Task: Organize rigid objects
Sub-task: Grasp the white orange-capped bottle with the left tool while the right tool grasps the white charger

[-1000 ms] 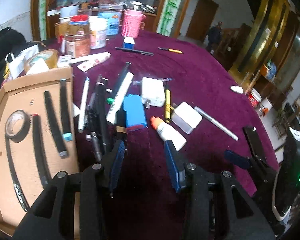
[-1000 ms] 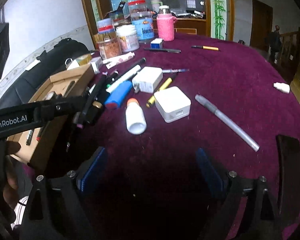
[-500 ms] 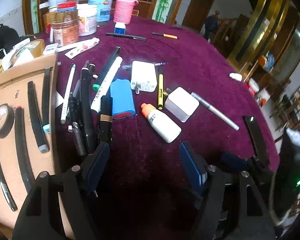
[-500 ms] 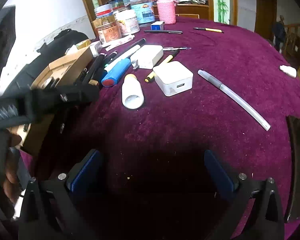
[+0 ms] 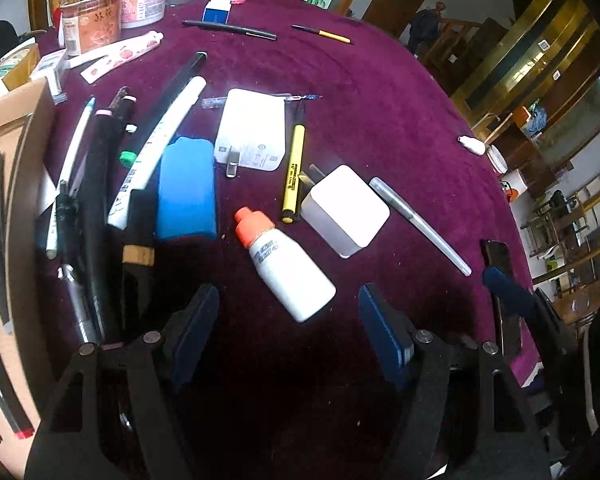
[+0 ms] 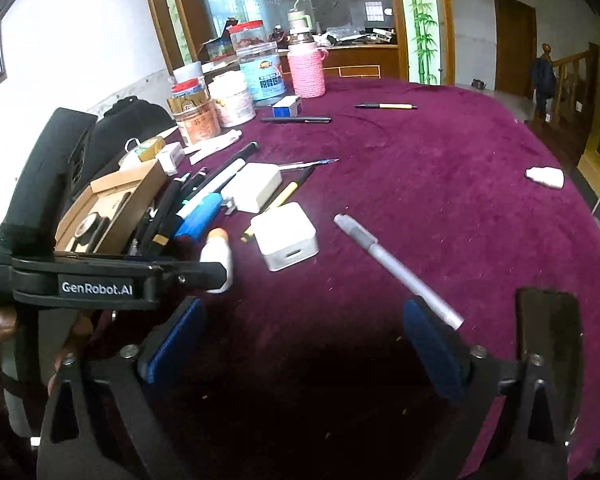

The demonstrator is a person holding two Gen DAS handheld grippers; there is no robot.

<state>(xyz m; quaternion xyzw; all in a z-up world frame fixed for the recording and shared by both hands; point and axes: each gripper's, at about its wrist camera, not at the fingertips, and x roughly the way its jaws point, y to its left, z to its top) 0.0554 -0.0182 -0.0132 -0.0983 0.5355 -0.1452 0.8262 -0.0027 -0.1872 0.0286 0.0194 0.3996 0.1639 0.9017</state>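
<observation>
My left gripper (image 5: pixel 288 320) is open and empty, low over the purple cloth just short of a white bottle with an orange cap (image 5: pixel 288 268). Beyond lie a white cube charger (image 5: pixel 346 210), a yellow marker (image 5: pixel 294 172), a flat white adapter (image 5: pixel 252 130), a blue case (image 5: pixel 186 188), a silver pen (image 5: pixel 420 226) and a bundle of black and white pens (image 5: pixel 100 184). My right gripper (image 6: pixel 300 336) is open and empty, the silver pen (image 6: pixel 396 270) by its right finger. The left gripper's body (image 6: pixel 100 276) crosses the right wrist view.
A cardboard tray (image 5: pixel 16 128) holding black strips sits at the left edge. Jars and a pink-wrapped flask (image 6: pixel 306 68) stand at the back. A black phone (image 6: pixel 548 320) lies near the right table edge, a small white object (image 6: pixel 544 176) far right.
My left gripper has opened wider and shifted right from the pen bundle toward the white bottle. The right gripper has drawn back a little and stays open.
</observation>
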